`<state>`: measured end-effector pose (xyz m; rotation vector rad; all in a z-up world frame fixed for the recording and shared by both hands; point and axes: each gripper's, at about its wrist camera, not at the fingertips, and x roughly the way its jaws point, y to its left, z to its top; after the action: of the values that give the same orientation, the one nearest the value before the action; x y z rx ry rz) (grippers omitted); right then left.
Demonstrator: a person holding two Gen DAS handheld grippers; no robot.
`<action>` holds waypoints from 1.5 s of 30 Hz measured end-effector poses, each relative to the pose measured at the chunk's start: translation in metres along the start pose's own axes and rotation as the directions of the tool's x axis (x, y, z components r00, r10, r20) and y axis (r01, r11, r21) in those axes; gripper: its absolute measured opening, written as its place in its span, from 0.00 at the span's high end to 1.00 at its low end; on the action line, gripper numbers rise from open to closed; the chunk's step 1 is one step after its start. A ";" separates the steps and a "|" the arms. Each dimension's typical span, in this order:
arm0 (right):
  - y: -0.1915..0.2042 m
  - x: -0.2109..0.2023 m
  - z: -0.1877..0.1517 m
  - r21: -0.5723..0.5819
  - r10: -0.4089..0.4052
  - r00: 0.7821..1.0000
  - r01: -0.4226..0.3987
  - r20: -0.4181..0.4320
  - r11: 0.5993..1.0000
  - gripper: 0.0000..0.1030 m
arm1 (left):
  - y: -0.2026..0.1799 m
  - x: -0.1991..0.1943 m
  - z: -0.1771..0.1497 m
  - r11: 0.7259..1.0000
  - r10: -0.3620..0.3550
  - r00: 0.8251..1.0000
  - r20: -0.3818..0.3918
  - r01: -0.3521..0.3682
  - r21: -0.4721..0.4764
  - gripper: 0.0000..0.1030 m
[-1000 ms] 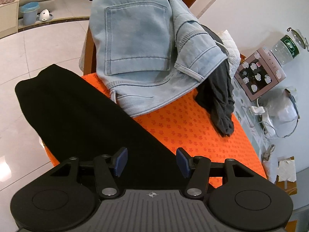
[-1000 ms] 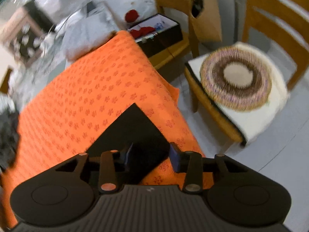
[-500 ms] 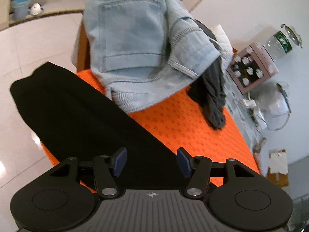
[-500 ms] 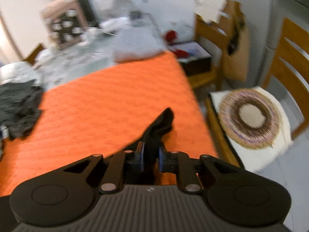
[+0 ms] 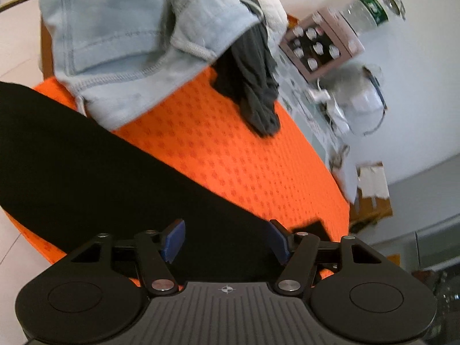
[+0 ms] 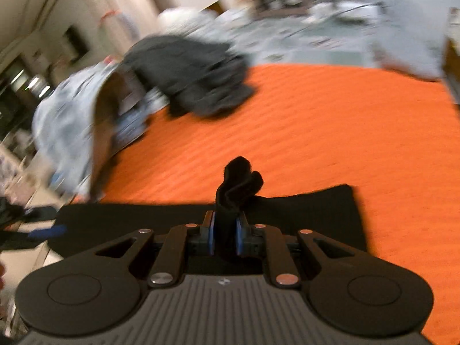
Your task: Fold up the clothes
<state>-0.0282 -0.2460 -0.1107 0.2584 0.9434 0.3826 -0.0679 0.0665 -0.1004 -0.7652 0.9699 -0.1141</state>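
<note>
Since a second ago, clamped by the right gripper (image 6: 225,237) and lifted: a bunch of the black cloth (image 6: 302,215) on the orange table (image 6: 330,132), first fold likely starting, left gripper (image 5: 227,243) wide over its other end.

Black garment (image 5: 95,172): plain dark cloth, spread flat in a long band across the near part of the orange surface; left end hangs past the edge.
Black garment, pinched part (image 6: 238,184): a bunched fold stands upright above the flat cloth.
Light-blue jeans (image 5: 120,37): heaped at the far left, back pocket and seams showing.
Dark grey garment (image 5: 253,86): crumpled, partly under the jeans, trailing onto the orange surface.
</note>
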 end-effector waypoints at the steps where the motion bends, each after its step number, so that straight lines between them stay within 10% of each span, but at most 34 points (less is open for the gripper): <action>1: 0.011 0.006 -0.003 -0.021 0.015 1.000 -0.016 -0.015 1.000 0.84 | 0.000 0.002 -0.001 1.000 -0.006 1.000 -0.009 0.006 0.002 0.36; 12: 0.051 0.035 -0.028 -0.107 0.103 0.983 -0.120 -0.153 0.987 0.59 | 0.001 0.042 -0.017 0.999 -0.027 0.996 -0.081 0.024 -0.048 0.34; 33: -0.087 -0.030 -0.011 0.050 -0.044 0.991 0.051 -0.124 0.997 0.52 | -0.030 0.114 -0.054 0.998 0.056 0.993 -0.101 -0.055 0.014 0.23; 39: -0.090 -0.027 -0.006 0.039 -0.054 0.990 0.059 -0.129 0.998 0.52 | -0.045 0.115 -0.062 0.994 0.070 0.997 -0.038 -0.067 0.083 0.88; 45: -0.085 -0.024 0.001 0.032 -0.063 0.989 0.068 -0.130 0.997 0.52 | -0.038 0.090 -0.046 0.992 0.077 0.997 0.022 -0.079 0.101 0.88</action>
<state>-0.0228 -0.3331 -0.1250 0.2377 1.0842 0.3246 -0.0421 -0.0232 -0.1546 -0.6330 0.9681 -0.0872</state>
